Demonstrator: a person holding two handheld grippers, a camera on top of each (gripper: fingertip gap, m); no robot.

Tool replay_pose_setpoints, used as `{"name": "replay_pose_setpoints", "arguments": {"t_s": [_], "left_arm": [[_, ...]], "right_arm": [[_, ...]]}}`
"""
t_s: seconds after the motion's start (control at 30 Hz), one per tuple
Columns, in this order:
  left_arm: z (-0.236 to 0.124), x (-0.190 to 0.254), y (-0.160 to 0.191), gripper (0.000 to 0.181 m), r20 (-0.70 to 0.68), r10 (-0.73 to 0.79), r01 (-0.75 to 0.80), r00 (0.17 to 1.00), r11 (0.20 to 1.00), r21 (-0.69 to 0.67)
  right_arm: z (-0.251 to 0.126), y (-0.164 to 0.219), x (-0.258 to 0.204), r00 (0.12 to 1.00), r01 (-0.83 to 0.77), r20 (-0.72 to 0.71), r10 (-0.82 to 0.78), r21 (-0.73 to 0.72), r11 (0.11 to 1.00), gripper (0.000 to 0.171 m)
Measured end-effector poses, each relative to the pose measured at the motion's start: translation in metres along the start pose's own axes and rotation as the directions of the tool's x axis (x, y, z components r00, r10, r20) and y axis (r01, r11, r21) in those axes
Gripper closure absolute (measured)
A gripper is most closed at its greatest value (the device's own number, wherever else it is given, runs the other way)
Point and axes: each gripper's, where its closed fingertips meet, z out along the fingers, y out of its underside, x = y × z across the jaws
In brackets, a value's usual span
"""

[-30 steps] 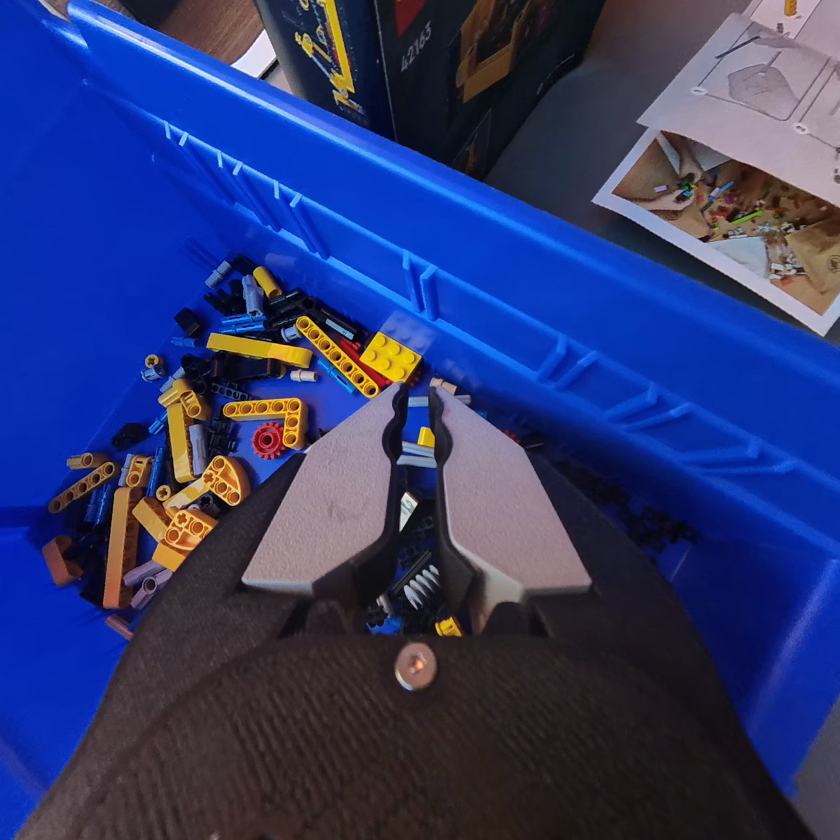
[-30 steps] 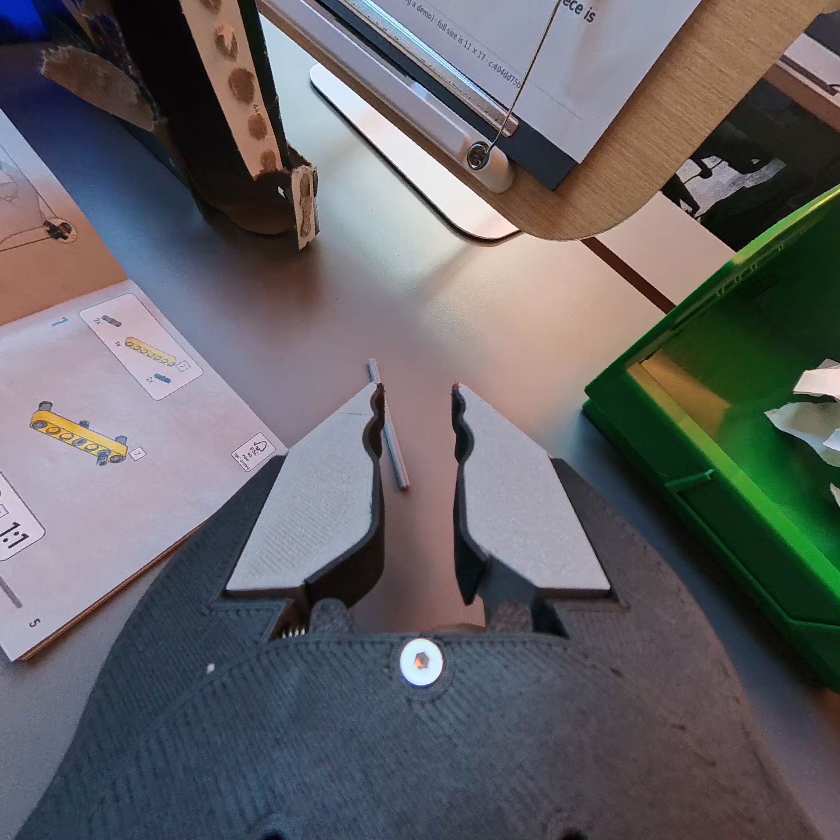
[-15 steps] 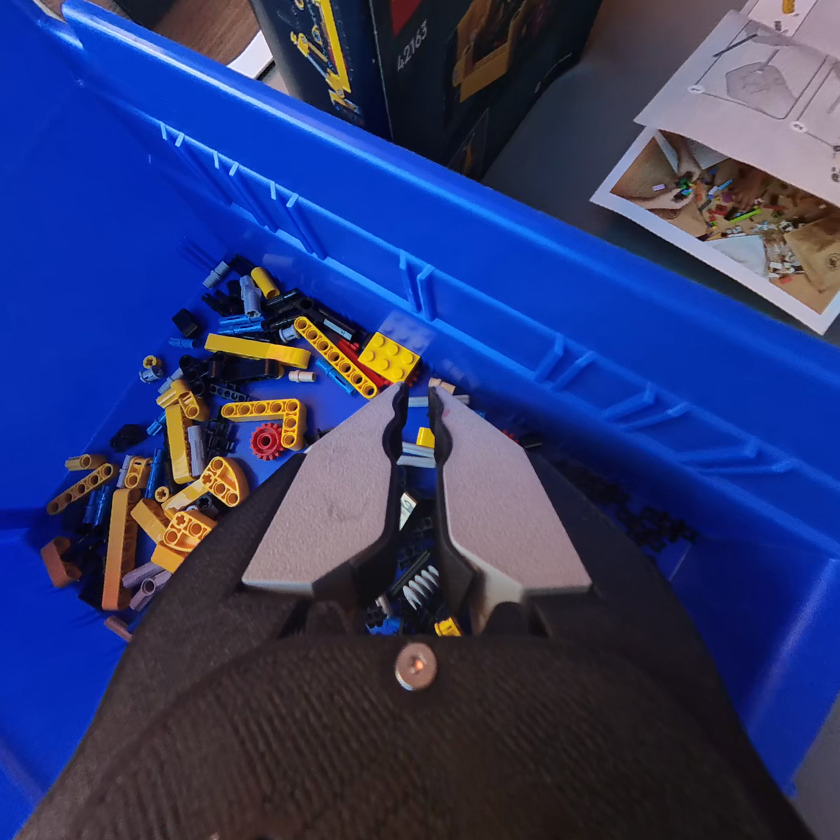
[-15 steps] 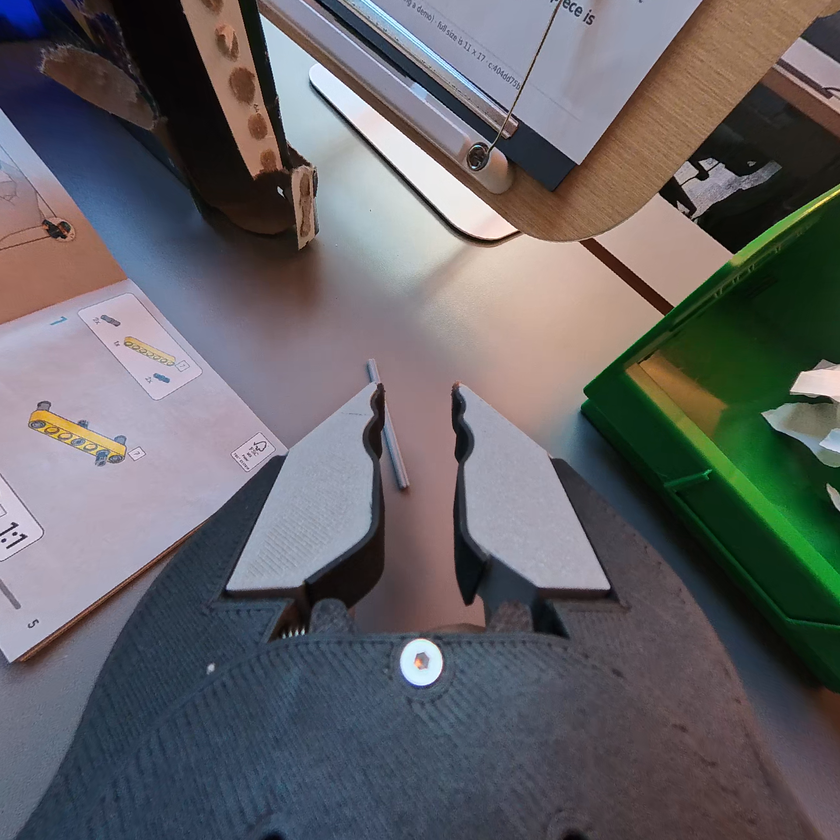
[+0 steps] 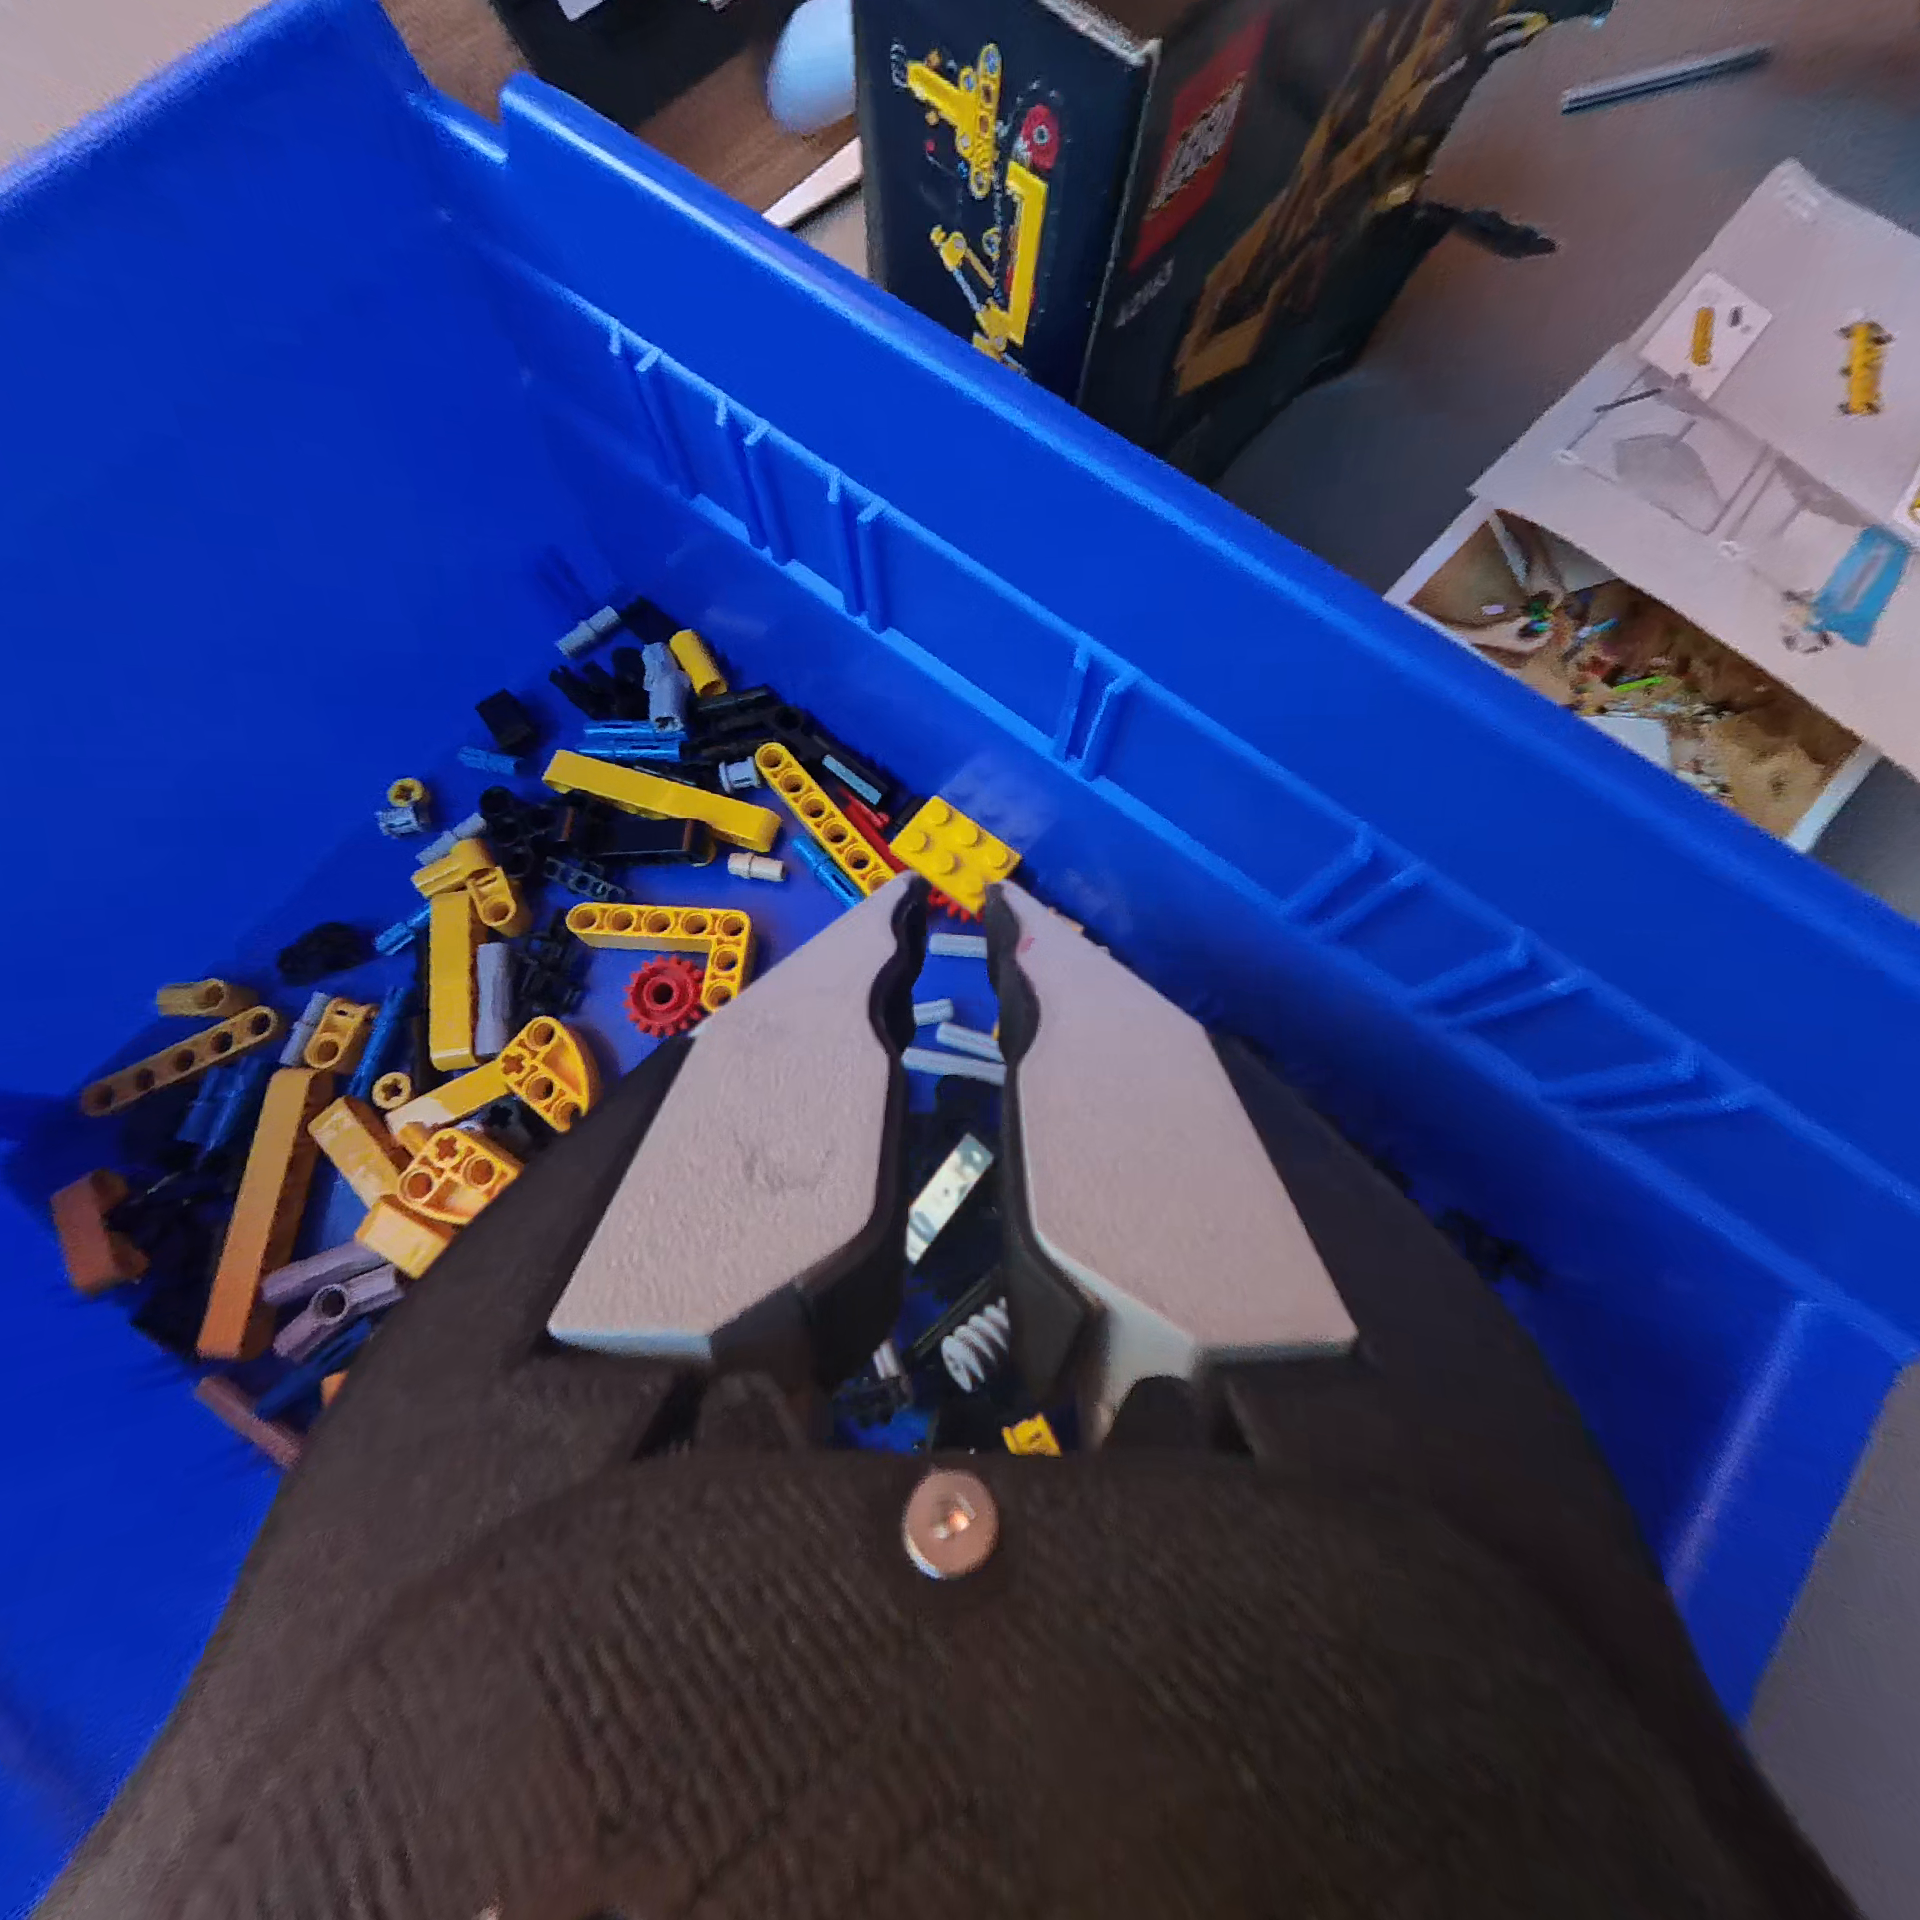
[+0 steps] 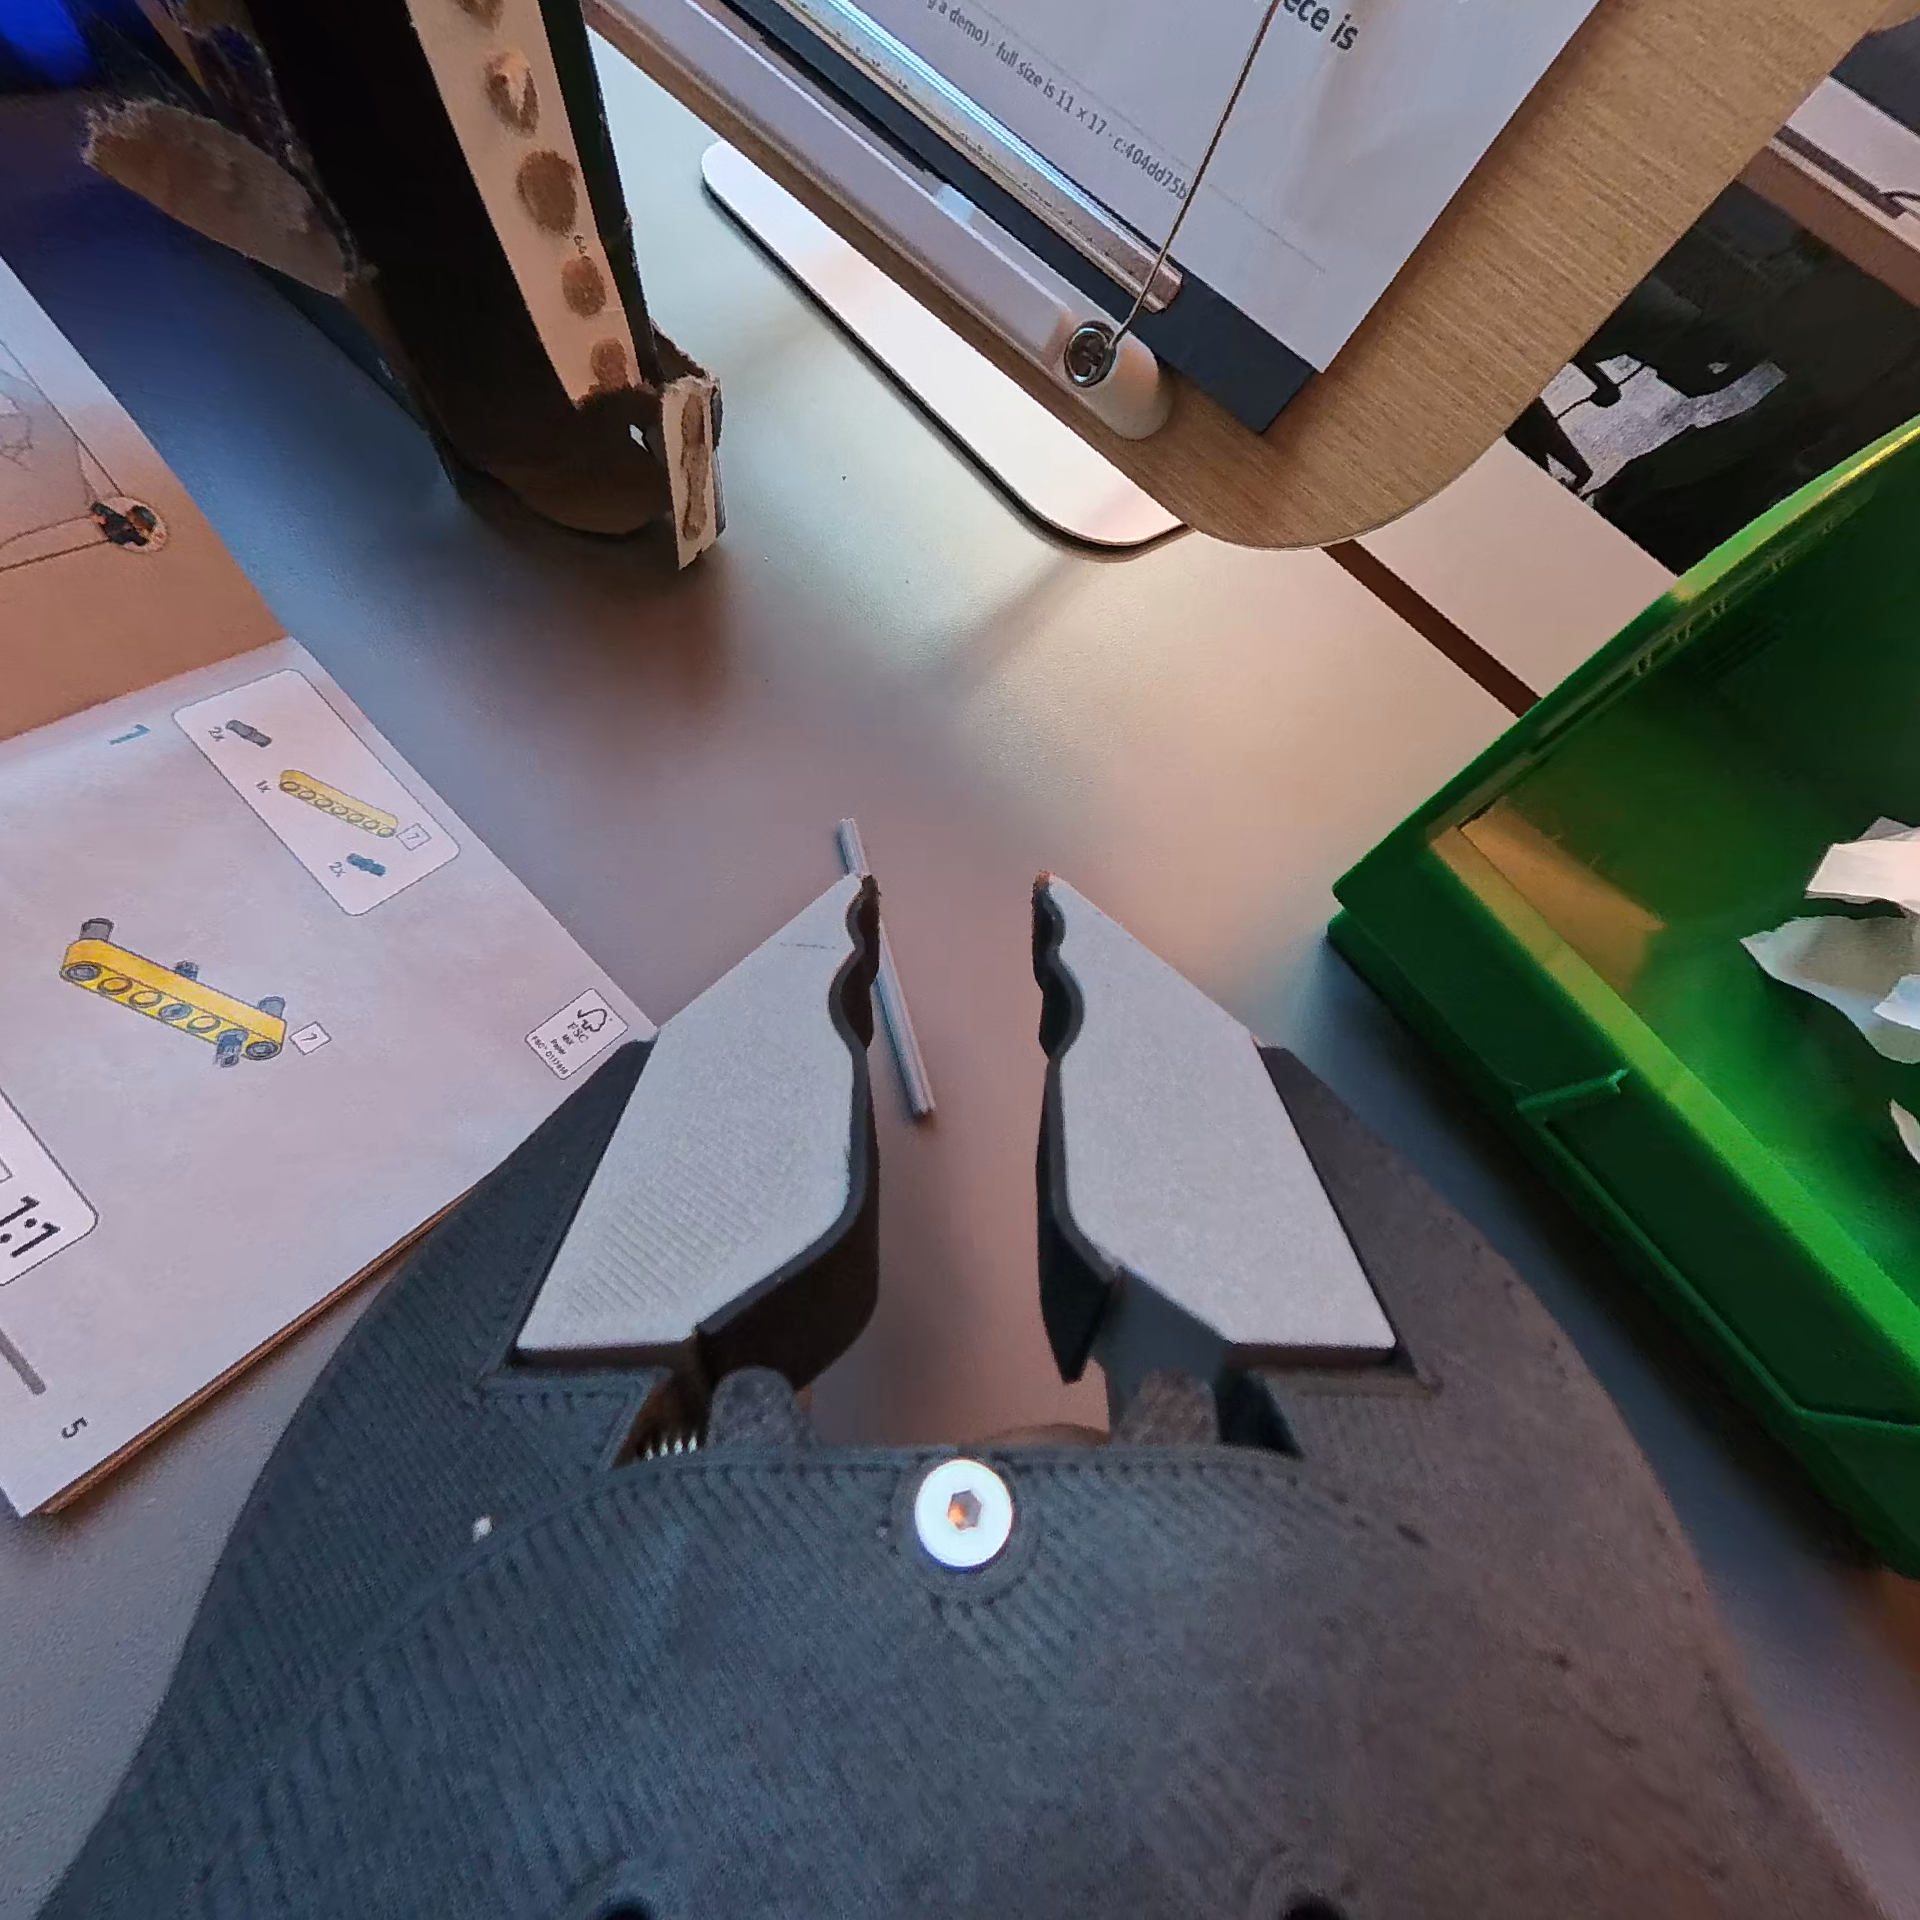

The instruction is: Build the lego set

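Note:
My left gripper (image 5: 952, 902) hangs inside a blue bin (image 5: 1143, 582), its jaws a narrow gap apart with nothing between them. Below it lie many loose lego pieces: a yellow studded brick (image 5: 954, 847) just past the tips, a red gear (image 5: 662, 995), a yellow L-shaped beam (image 5: 665, 925), and black, grey and blue pins. My right gripper (image 6: 954, 896) is open and empty low over the grey table. A thin grey axle (image 6: 883, 977) lies flat by its left finger. The open instruction booklet (image 6: 260, 987) lies to the left.
The dark lego box (image 5: 1143, 208) stands behind the blue bin, its torn flap (image 6: 499, 260) in the right wrist view. The booklet (image 5: 1714, 499) lies right of the bin. A green bin (image 6: 1662, 1039) with paper scraps stands on the right. A wooden board on a stand (image 6: 1455, 364) is at the back. My hands' fingertips stand some 35 cm from each other. The red gear (image 5: 662, 995) sits 6 cm or so from the ends of my left fingers.
The left gripper has shifted back and tilted up, so more of the box and booklet shows, with motion blur. Its jaw gap looks unchanged. The right gripper has not moved.

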Motion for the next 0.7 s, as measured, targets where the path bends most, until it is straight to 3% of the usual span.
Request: {"name": "replay_pose_setpoints", "arguments": {"t_s": [0.17,0.43,0.7], "left_arm": [[0.004,0.005,0.005,0.173,0.010,0.086,-0.086,0.996,0.995,-0.044],[0.011,0.022,0.013,0.173,-0.083,0.118,-0.124,0.990,0.989,-0.081],[0.019,0.004,0.017,0.171,-0.048,0.112,-0.119,0.993,0.980,-0.158]], "right_arm": [[0.001,0.001,0.002,1.000,-0.014,-0.008,0.014,-0.010,1.000,0.144],[0.002,0.004,0.005,1.000,-0.018,-0.024,0.017,-0.028,0.999,0.144],[0.002,0.003,0.006,0.999,-0.018,-0.031,0.018,-0.023,1.000,0.145]]}}
